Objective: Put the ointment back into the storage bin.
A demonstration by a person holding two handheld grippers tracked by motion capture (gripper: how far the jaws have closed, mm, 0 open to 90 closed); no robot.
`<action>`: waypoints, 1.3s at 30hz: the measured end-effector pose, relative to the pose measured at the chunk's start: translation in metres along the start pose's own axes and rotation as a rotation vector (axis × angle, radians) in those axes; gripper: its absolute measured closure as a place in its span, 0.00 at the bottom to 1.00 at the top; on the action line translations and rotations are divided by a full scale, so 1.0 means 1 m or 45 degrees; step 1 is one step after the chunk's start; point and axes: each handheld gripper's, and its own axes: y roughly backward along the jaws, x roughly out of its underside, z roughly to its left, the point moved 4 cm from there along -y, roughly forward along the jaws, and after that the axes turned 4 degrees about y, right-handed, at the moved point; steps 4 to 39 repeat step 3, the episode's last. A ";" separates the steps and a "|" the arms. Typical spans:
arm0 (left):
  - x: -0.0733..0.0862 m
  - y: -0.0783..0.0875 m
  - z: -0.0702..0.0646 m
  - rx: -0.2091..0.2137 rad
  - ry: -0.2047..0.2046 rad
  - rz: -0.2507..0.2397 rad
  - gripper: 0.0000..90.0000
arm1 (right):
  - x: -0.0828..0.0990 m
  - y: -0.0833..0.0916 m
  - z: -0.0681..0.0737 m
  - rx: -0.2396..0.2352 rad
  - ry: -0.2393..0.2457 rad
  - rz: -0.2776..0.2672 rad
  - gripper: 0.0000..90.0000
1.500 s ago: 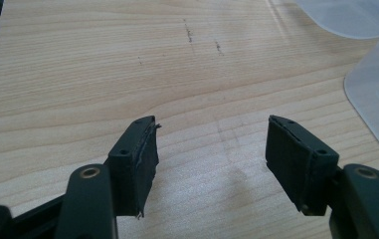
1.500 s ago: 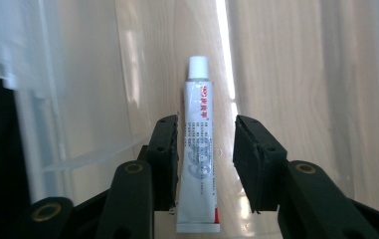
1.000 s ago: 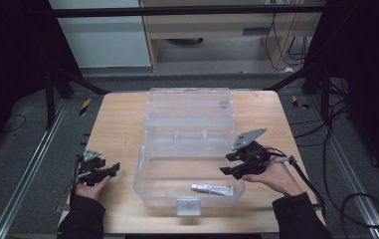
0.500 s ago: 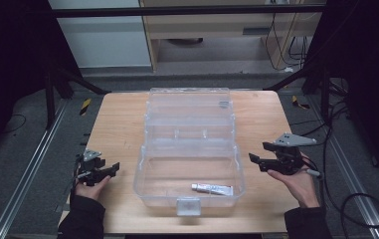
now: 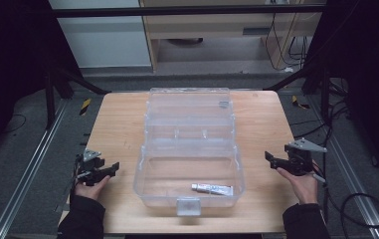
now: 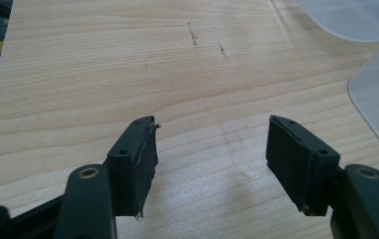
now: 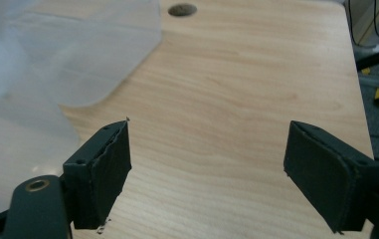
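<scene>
A clear plastic box (image 5: 142, 172) stands open in the middle of the wooden table (image 5: 117, 124), its lid (image 5: 189, 107) laid back away from me. A small white tube (image 5: 212, 188) lies inside the box near the front right. My left gripper (image 5: 111, 168) hovers over the table at the left of the box, open and empty; its jaws are wide apart over bare wood (image 6: 212, 149). My right gripper (image 5: 270, 160) is at the right of the box by the table's right edge, open and empty too (image 7: 207, 164). The box's clear wall (image 7: 38, 99) fills the left of the right gripper view.
The box has a latch tab (image 5: 187, 205) at its front edge. A round hole (image 7: 182, 9) sits in the table top at the far side. Dark frame posts, floor rails (image 5: 28, 174) and cables (image 5: 356, 204) surround the table. Yellow-black tape marks (image 5: 85, 106) lie on the floor.
My right gripper has drawn back from over the box's right rim to the table's right edge. The tube stays lying in the box. The left gripper has not moved.
</scene>
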 end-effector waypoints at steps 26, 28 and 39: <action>0.000 0.000 0.000 -0.003 0.000 -0.004 0.39 | 0.007 -0.005 -0.004 0.024 0.009 0.027 0.20; 0.000 0.000 0.000 -0.003 0.000 -0.004 0.39 | 0.007 -0.005 -0.004 0.024 0.009 0.027 0.20; 0.000 0.000 0.000 -0.003 0.000 -0.004 0.39 | 0.007 -0.005 -0.004 0.024 0.009 0.027 0.20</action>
